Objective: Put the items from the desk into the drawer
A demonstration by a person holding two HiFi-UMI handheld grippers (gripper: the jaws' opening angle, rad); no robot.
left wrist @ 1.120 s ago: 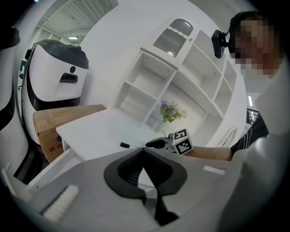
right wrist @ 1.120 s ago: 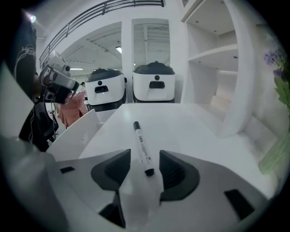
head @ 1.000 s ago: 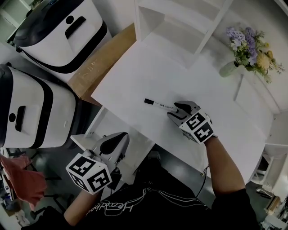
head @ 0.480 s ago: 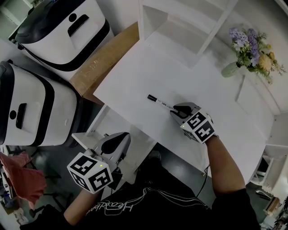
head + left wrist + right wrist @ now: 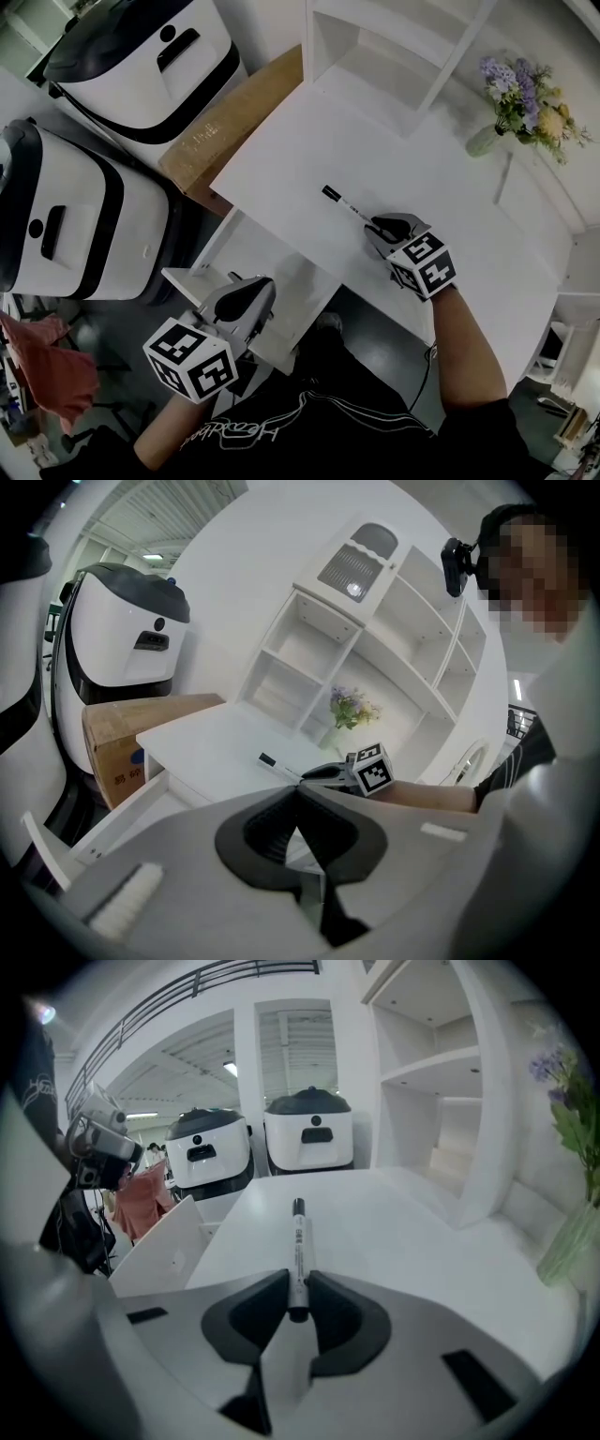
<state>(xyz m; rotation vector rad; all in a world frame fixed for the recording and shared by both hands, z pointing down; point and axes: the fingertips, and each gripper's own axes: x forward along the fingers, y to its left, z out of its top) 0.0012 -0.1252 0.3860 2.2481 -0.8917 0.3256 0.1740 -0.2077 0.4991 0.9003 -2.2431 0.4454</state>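
The jaws of the right gripper [image 5: 298, 1290] have just been closing and clamp the rear end of the marker [image 5: 298, 1241]. The marker's capped tip points away across the desk [image 5: 300, 150]. Whether the marker has left the desk surface cannot be told.

The left gripper [image 5: 298, 794] has its jaws together with nothing between them. It hangs at the front of the open drawer [image 5: 281, 272], in which no item shows.

Judged status: the grasp is made. The lift, the carry to the drawer and the release remain. Apart from a vase of flowers [image 5: 483, 141], no other loose item shows on the desk.
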